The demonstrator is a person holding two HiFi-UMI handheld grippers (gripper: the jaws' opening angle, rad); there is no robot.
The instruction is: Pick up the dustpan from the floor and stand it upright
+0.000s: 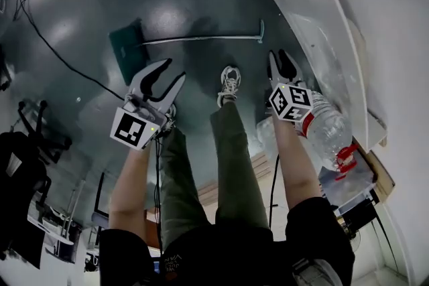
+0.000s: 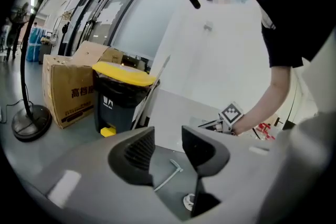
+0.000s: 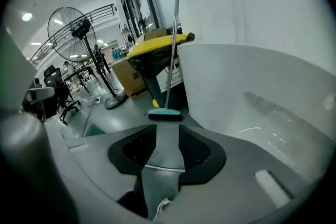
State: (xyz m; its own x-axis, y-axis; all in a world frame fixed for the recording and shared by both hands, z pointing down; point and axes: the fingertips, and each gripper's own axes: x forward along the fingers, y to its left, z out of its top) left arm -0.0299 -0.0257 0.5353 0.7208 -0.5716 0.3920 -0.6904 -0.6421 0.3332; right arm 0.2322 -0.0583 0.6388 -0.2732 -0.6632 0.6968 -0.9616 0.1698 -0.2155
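One dustpan lies flat on the floor, just ahead of both grippers. Its long axis runs crosswise to the way they point. The teal pan is the end before the left gripper, a little to that gripper's left. The long metal handle stretches from the pan toward the right gripper, and the handle's small teal grip lies just beyond that gripper's tips.

The two grippers are both tilted down at the floor. The left gripper's jaws stand apart with nothing between them; only the floor and a stretch of the handle show through the gap. The right gripper's jaws are moderately apart and also empty. The handle shows as a thin line across their gap, lying on the floor and not touched.

Farther ahead of the right gripper, one broom stands upright against one black bin with a yellow lid. One printed cardboard box sits beside the bin. One pedestal fan stands off to the left. One clear bottle lies beside the right forearm.
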